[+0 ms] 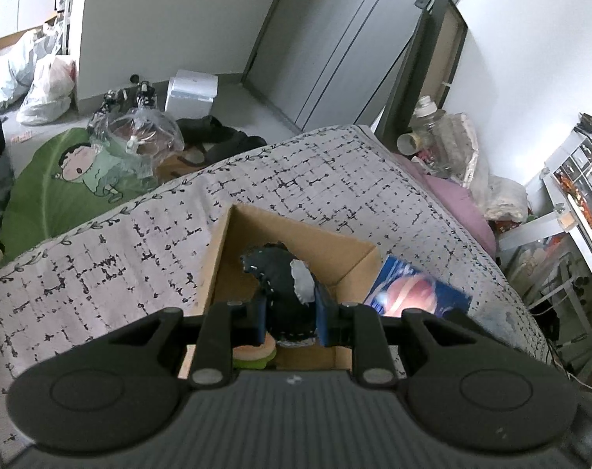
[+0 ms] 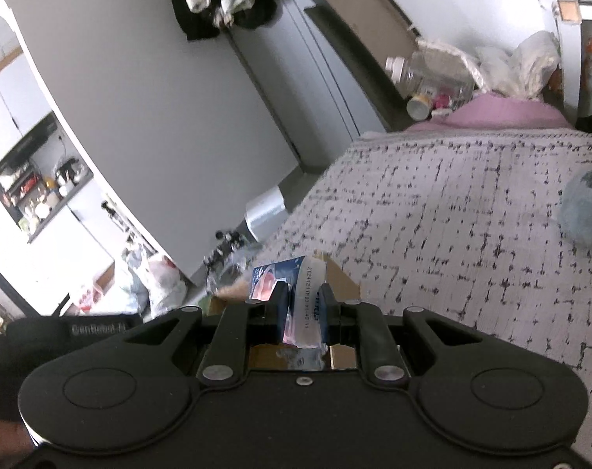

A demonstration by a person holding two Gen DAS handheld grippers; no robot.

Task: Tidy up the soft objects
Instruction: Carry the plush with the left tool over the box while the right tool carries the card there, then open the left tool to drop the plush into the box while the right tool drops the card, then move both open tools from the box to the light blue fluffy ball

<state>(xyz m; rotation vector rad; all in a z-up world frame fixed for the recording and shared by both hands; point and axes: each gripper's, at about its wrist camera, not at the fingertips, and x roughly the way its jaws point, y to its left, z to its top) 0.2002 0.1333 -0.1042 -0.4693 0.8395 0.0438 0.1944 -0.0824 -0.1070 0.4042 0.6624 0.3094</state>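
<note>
My left gripper (image 1: 290,312) is shut on a black felt toy with white stitching and a white patch (image 1: 284,277), held over an open cardboard box (image 1: 350,273) on the patterned bed cover. An orange and green soft item (image 1: 253,353) lies in the box below the fingers. My right gripper (image 2: 302,312) is shut on a blue tissue packet (image 2: 296,293), held above the same box (image 2: 343,279). The packet also shows in the left wrist view (image 1: 417,293) beside the box. A grey plush toy (image 2: 585,211) lies on the bed at the right.
The bed cover (image 1: 296,179) spreads around the box. A green leaf-shaped cushion (image 1: 61,187), clear plastic bags (image 1: 139,133) and a silver box (image 1: 192,92) lie on the floor beyond. A pink pillow (image 2: 507,111) and a plastic jar (image 2: 425,74) sit at the bed's far end.
</note>
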